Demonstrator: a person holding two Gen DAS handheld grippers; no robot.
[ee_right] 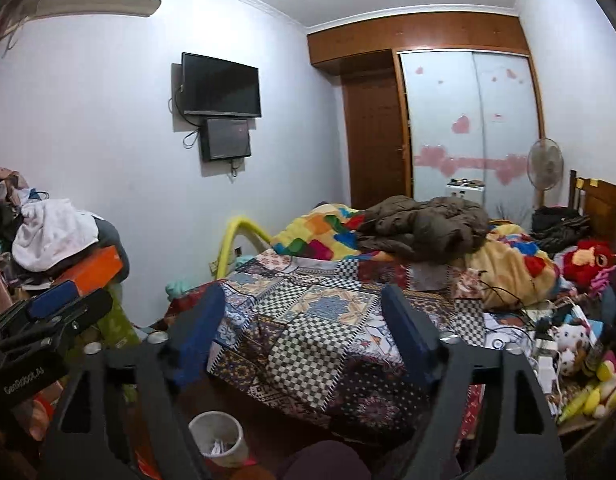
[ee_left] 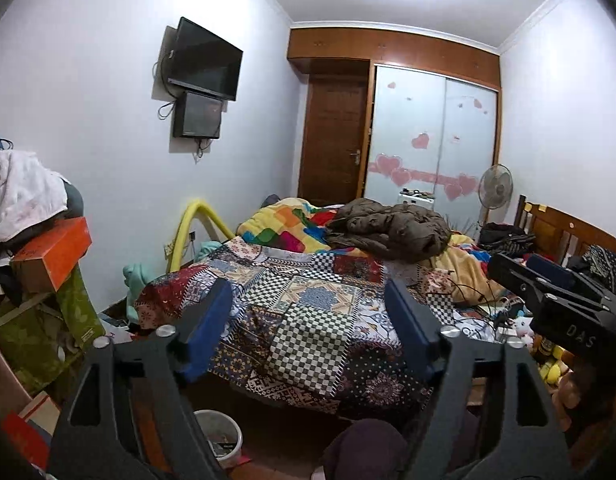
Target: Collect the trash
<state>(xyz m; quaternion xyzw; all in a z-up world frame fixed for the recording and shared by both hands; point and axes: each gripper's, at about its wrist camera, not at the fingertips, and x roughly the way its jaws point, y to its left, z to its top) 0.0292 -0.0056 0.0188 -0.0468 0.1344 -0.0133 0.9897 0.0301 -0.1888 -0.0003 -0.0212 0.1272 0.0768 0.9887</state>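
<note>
My left gripper is open and empty, held above the foot of a bed with a patchwork cover. My right gripper is open and empty too, over the same cover. Each gripper shows in the other's view: the right one at the right edge, the left one at the left edge. A white waste bin with scraps inside stands on the floor at the foot of the bed; it also shows in the right wrist view. No piece of trash is clearly told apart.
A brown jacket and colourful blanket lie on the bed. Stacked boxes and clothes crowd the left. Plush toys and cables crowd the right side. A fan, wardrobe and wall television stand at the back.
</note>
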